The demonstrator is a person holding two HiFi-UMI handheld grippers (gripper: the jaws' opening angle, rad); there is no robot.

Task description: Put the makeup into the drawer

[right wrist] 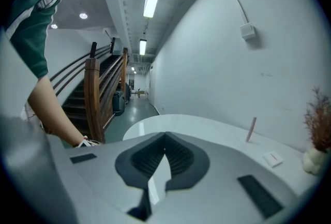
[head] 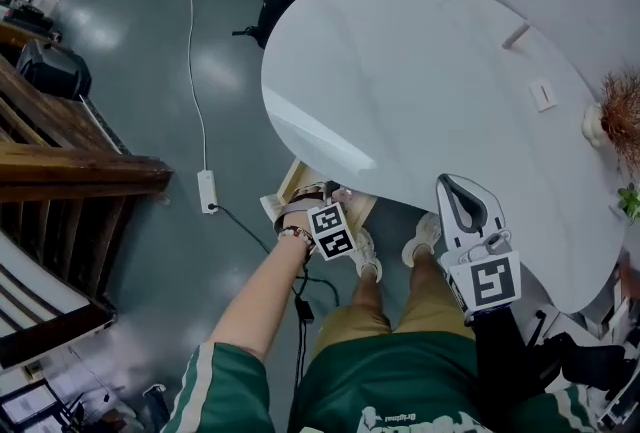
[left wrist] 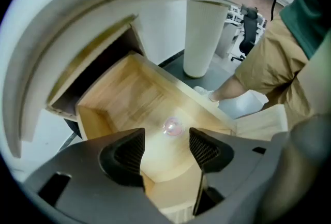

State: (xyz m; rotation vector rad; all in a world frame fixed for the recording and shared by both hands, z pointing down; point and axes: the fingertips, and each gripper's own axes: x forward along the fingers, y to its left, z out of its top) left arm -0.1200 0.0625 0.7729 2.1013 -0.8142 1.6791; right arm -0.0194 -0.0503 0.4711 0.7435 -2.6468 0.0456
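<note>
A wooden drawer [left wrist: 124,93] stands pulled out beneath the white round table [head: 420,81]; in the head view only its corner [head: 293,179] shows past the table edge. A small round pink makeup item [left wrist: 173,126] lies on the drawer floor. My left gripper [left wrist: 166,148] hangs over it, pointing steeply down, jaws open and empty, clear of the makeup. In the head view the left gripper [head: 318,211] is at the drawer's front. My right gripper [head: 462,196] hovers over the table's near edge, and its jaws [right wrist: 165,137] are shut with nothing in them.
The table's white pedestal [left wrist: 202,36] rises behind the drawer. The person's shoes [head: 368,256] are beside it. A power strip [head: 207,191] with cables lies on the floor, and a wooden staircase [head: 70,171] is at the left. A white card [head: 542,93] and dried plant [head: 622,116] are on the table.
</note>
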